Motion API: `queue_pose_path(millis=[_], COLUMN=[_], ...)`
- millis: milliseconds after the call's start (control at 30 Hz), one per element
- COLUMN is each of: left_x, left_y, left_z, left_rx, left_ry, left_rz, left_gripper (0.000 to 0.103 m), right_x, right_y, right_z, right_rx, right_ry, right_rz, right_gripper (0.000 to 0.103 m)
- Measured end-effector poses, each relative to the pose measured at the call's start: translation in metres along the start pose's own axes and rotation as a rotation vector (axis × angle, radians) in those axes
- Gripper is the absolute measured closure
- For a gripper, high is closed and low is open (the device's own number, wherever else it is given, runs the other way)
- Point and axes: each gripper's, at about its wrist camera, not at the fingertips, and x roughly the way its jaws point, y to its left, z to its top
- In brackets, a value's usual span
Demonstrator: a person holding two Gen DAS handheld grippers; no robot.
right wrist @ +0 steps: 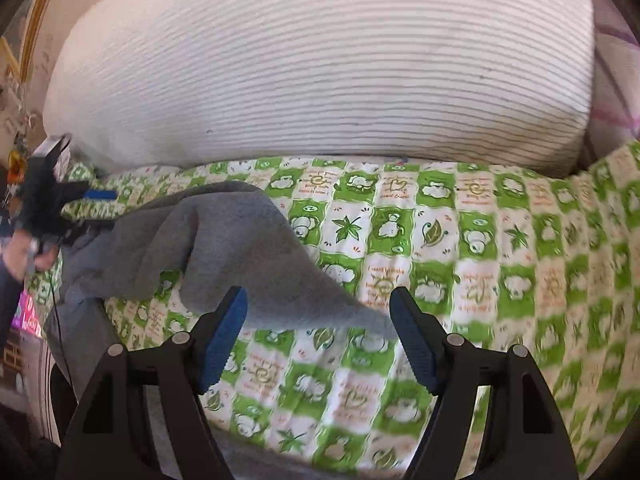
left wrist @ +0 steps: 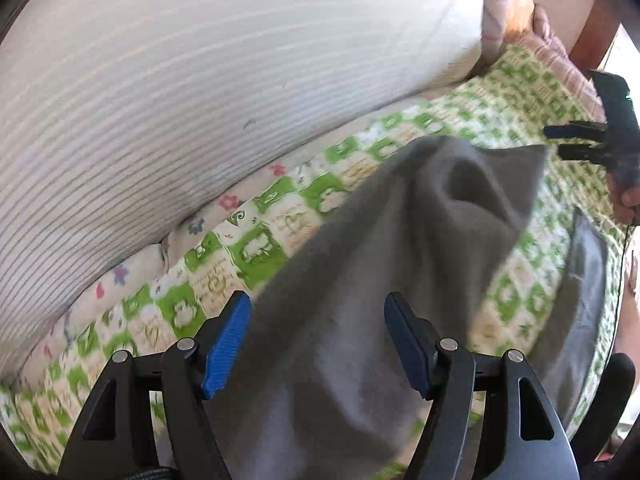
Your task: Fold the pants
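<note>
Both grippers stand wide with nothing pinched. Left gripper [left wrist: 316,344] hangs over the grey pants [left wrist: 360,280], which lie rumpled on the green checked sheet [left wrist: 248,240]; only this view shows a flat grey panel at the bed's edge. Right gripper [right wrist: 318,338] shows the pants' tapering tip, and the striped pillow [right wrist: 320,60] whole. Motion blurs the sheet's print.

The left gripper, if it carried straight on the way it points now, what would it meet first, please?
Most likely the grey pants: the cloth fills the space ahead of the open left gripper. The green patterned bed cover lies beneath, though depth is hard to judge here.
</note>
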Motion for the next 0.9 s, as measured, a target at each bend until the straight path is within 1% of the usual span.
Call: queue_pose_path(millis=[67, 167, 233, 267, 300, 333, 367, 433, 467, 567, 633, 833, 900], left_x=[0.021, 0.048, 0.057, 0.057, 0.055, 0.050, 0.046, 0.035, 0.025, -0.007, -0.029, -0.077, -0.088], left_y=[0.006, 0.004, 0.002, 0.000, -0.001, -0.004, -0.007, -0.014, -0.019, -0.037, -0.053, -0.091, -0.101], left_z=[0.004, 0.003, 0.001, 0.000, -0.002, -0.004, -0.007, -0.014, -0.020, -0.038, -0.054, -0.101, -0.118], left_rx=[0.014, 0.050, 0.070, 0.073, 0.073, 0.077, 0.085, 0.095, 0.098, 0.107, 0.119, 0.137, 0.127], left_ry=[0.054, 0.122, 0.137, 0.128, 0.120, 0.107, 0.096, 0.080, 0.065, 0.011, -0.021, -0.081, -0.099], left_rz=[0.017, 0.055, 0.061, 0.058, 0.037, 0.027, 0.033, 0.033, 0.021, -0.033, -0.071, -0.113, -0.118], left_gripper=[0.033, 0.033, 0.034, 0.039, 0.047, 0.060, 0.074, 0.091, 0.095, 0.096, 0.096, 0.096, 0.096], right_x=[0.007, 0.020, 0.031, 0.035, 0.038, 0.040, 0.041, 0.036, 0.030, 0.013, 0.000, -0.038, -0.050], right_y=[-0.006, -0.011, -0.012, -0.010, -0.008, -0.004, -0.002, -0.002, -0.003, -0.003, 0.001, 0.022, 0.026], right_z=[0.004, 0.010, 0.009, 0.008, 0.007, 0.004, 0.003, 0.000, -0.002, -0.003, -0.003, -0.013, -0.019], right_rx=[-0.006, -0.012, -0.021, -0.028, -0.042, -0.066, -0.075, -0.075, -0.072, -0.060, -0.067, -0.112, -0.121], right_ry=[0.022, 0.054, 0.083, 0.094, 0.104, 0.108, 0.114, 0.103, 0.084, 0.042, 0.017, -0.053, -0.072], right_rz=[0.018, 0.029, 0.029, 0.026, 0.015, 0.000, -0.009, -0.032, -0.038, -0.065, -0.103, -0.209, -0.227], right_gripper=[0.028, 0.028, 0.028, 0.030, 0.035, 0.055, 0.074, 0.088, 0.089, 0.092, 0.092, 0.093, 0.093])
